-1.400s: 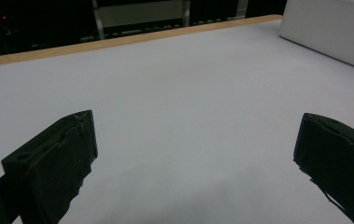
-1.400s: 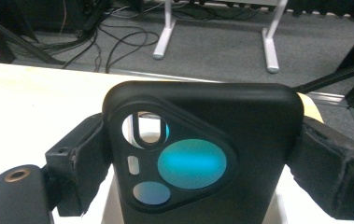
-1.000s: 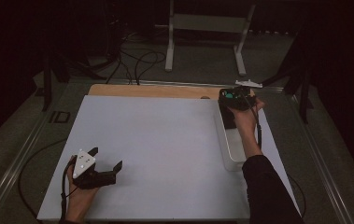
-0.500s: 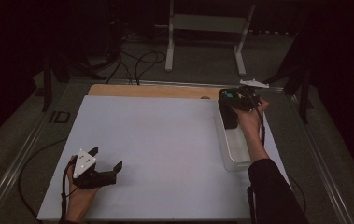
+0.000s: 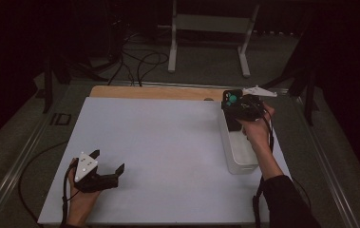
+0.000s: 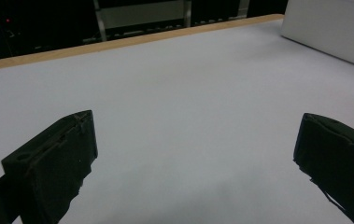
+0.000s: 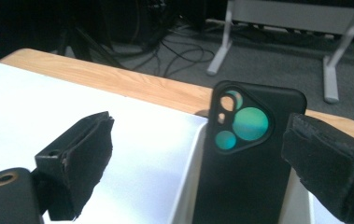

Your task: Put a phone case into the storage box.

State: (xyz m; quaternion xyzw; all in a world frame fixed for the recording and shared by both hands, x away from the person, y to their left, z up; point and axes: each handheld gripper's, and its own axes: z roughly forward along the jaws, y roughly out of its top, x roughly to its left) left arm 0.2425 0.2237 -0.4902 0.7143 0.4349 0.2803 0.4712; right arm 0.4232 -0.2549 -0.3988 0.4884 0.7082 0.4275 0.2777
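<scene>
A black phone (image 7: 244, 177) with teal camera lenses stands upright at the far end of a long white tray (image 5: 241, 159) on the right side of the table. My right gripper (image 7: 198, 123) is open around the phone. Its right jaw is close beside the phone's edge and its left jaw stands well apart from it. From above, the phone (image 5: 232, 99) shows just under the right gripper (image 5: 232, 108). My left gripper (image 5: 107, 160) rests on the white mat at the near left, open, with nothing between its jaws (image 6: 195, 126).
A white mat (image 5: 168, 142) covers most of the table, with a wooden strip (image 5: 158, 92) along the far edge. Behind the table are a metal stand (image 5: 206, 28) and floor cables (image 5: 139, 57). The tray's near wall (image 6: 333, 32) shows far off in the left gripper view.
My right hand has shifted slightly over the tray's far end. The left gripper has not moved.
</scene>
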